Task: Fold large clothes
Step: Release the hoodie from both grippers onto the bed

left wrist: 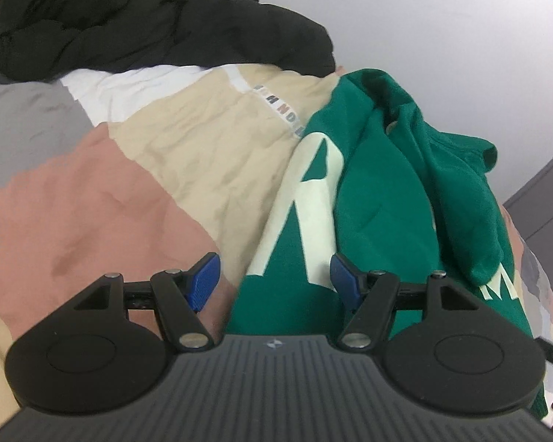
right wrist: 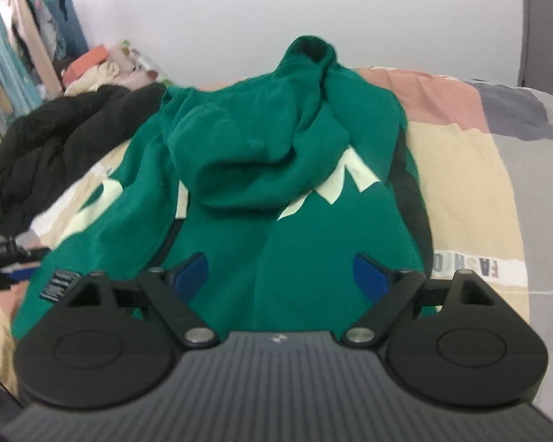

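Note:
A green hoodie with large pale letters lies on the bed, with bunched green cloth heaped over its chest. In the left wrist view the hoodie fills the right half. My left gripper hangs open over the hoodie's edge, where the green cloth meets the duvet, and its blue pads hold nothing. My right gripper stands wide open just above the hoodie's lower body, with only flat cloth below the gap. Part of the left gripper shows at the left edge of the right wrist view.
A patchwork duvet in beige, pink, grey and white covers the bed. A black puffer jacket is heaped at the far side, next to the hoodie. A grey cabinet stands beyond the bed. Hanging clothes fill the far left corner.

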### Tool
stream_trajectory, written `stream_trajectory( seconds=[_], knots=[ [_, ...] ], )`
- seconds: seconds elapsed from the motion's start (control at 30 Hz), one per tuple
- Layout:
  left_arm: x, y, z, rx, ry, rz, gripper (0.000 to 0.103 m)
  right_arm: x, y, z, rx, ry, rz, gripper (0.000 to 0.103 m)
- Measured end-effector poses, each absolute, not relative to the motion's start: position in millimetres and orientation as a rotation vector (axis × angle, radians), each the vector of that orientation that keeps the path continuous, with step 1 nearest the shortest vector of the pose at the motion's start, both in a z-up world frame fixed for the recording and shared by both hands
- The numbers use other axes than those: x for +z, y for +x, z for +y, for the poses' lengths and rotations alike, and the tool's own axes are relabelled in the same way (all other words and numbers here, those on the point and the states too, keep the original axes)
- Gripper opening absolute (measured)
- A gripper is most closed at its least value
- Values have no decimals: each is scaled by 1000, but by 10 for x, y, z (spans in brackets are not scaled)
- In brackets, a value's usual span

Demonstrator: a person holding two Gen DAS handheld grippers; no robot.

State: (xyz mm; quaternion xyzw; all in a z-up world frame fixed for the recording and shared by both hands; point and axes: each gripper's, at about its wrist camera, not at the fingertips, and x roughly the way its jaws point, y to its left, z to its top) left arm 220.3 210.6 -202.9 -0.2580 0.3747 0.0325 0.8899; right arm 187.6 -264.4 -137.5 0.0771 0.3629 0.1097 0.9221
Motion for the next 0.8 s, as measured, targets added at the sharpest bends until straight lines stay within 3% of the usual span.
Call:
stream_trajectory(
  seconds=[0.37,0.47,0.53,0.6,0.8],
  knots=[
    [-2181,2368,2187,86,-606,776,71,-1799,2027,-2252,262,-80,797,86],
    [-2163,2348,2258,111,-636,745,71,-1958,2048,-2241,237,-137,822,68],
    [-2137,2331,2299,132,-634,726,70,-1927,2053,-2274,201,-154,811,33],
    [-2138,2329,2325,123,-644,718,71,-1852,2073,-2392,185,-85,808,15],
    [-2277,2448,2234,9,-705,762,67,-1704,2082,-2715,131,60,746,12]
  ],
)
